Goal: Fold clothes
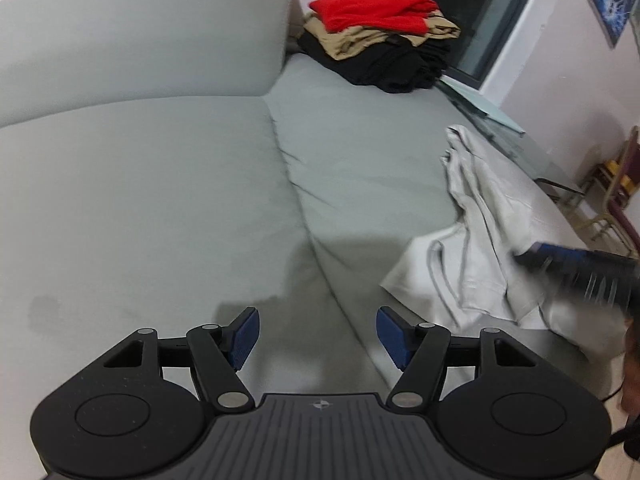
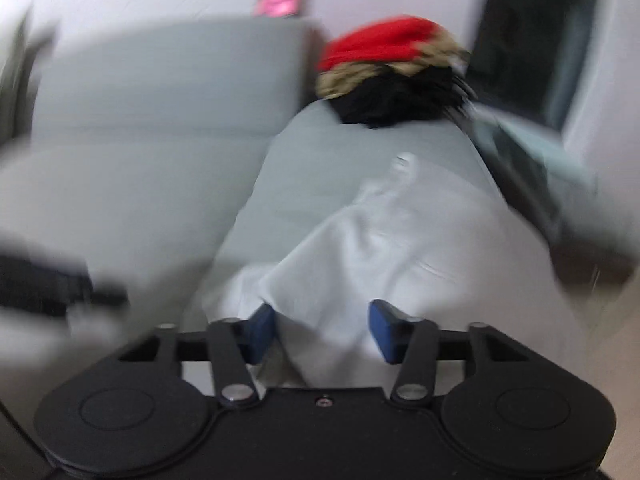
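Item: fold clothes, status part done, as I judge it. Finished lot: a stack of folded clothes (image 1: 380, 36), red on tan on black, sits at the far end of the sofa (image 1: 160, 200), well apart from both tongs. Item in hand: one pale garment (image 1: 480, 240), still crumpled and unfolded, lying on the right-hand seat cushion near its front edge; I see no other loose piece, so this looks like the last one, with its spreading and every fold still to do. Left gripper (image 1: 318, 336): jaws spread, nothing between them, hanging over bare cushion with the garment off to its right and apart from it. Right gripper (image 2: 322, 328): its own view is blurred, but I read the jaws as spread, with a bunch of the pale cloth running up between the blue pads; I cannot see them pressing it, so I count it as not yet pinched
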The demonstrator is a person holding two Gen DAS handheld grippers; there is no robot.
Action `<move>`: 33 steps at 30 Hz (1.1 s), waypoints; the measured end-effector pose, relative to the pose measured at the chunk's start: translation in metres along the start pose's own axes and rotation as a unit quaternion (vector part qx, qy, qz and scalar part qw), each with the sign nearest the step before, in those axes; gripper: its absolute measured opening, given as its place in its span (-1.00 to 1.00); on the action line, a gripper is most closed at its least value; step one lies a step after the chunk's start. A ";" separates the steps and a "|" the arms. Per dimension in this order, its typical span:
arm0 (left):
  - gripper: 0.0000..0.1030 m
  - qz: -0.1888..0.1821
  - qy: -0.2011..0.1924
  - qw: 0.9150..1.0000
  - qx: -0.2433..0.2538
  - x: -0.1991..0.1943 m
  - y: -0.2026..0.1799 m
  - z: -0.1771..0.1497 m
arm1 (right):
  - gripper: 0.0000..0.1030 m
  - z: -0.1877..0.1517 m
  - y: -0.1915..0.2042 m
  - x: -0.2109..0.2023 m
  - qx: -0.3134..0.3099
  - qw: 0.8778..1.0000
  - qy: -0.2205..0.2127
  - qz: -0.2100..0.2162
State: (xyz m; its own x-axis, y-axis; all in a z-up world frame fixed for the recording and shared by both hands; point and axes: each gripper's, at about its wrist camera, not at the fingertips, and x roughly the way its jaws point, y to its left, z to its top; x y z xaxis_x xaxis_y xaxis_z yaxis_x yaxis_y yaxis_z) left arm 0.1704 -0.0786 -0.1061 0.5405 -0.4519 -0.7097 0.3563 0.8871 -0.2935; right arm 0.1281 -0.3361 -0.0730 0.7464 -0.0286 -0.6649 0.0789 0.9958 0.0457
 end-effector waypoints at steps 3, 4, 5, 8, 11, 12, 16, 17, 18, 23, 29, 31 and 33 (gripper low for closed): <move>0.23 -0.006 0.000 1.000 0.001 0.001 -0.003 0.001 | -0.75 0.007 -0.026 -0.008 0.070 0.997 -0.004 -0.010; 0.24 -0.006 -0.001 1.000 0.002 0.001 -0.004 0.001 | -0.73 0.008 -0.027 -0.010 0.069 0.998 -0.002 -0.005; 0.25 -0.005 -0.002 1.000 0.003 0.001 -0.005 0.001 | -0.57 0.009 -0.024 -0.012 0.057 0.998 -0.002 0.003; 0.25 -0.002 0.000 1.000 0.003 0.000 -0.005 0.000 | 0.11 0.006 -0.005 -0.013 -0.007 1.000 -0.004 0.017; 0.26 0.003 0.003 1.000 0.000 -0.001 -0.005 0.000 | 0.31 -0.001 0.023 -0.007 -0.095 0.995 -0.001 0.005; 0.26 0.006 0.003 1.000 -0.001 -0.001 -0.005 0.000 | 0.32 -0.004 0.031 -0.004 -0.117 0.993 0.000 0.002; 0.27 0.021 0.001 1.000 -0.004 -0.002 -0.002 -0.001 | 0.36 -0.010 0.064 0.014 -0.152 0.988 0.010 -0.030; 0.26 0.023 0.001 1.000 -0.004 -0.002 -0.001 -0.002 | 0.41 -0.013 0.070 0.017 -0.164 0.985 0.010 -0.046; 0.26 0.026 0.001 1.000 -0.005 -0.002 0.000 -0.002 | 0.38 -0.016 0.077 0.020 -0.176 0.982 0.009 -0.061; 0.27 0.017 0.003 1.000 -0.008 0.000 0.004 -0.002 | -0.21 -0.019 0.075 0.013 -0.150 0.985 -0.007 -0.085; 0.28 -0.008 0.002 1.000 -0.006 0.003 0.001 -0.004 | -0.89 0.000 0.015 -0.007 0.011 1.000 -0.006 -0.027; 0.34 -0.017 -0.002 1.000 0.006 0.002 -0.004 -0.004 | -0.89 0.006 -0.004 -0.010 0.050 0.999 -0.012 -0.013; 0.36 -0.024 -0.004 1.000 0.016 0.001 -0.009 -0.004 | -0.89 0.008 -0.006 -0.012 0.039 0.999 -0.022 -0.007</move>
State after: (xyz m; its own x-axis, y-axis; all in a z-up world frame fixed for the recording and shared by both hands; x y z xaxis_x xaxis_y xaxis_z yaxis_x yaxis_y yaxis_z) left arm 0.1649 -0.0864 -0.1069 0.5281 -0.4949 -0.6901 0.4059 0.8609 -0.3068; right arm 0.1234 -0.3428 -0.0595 0.7734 -0.0479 -0.6321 0.1394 0.9856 0.0959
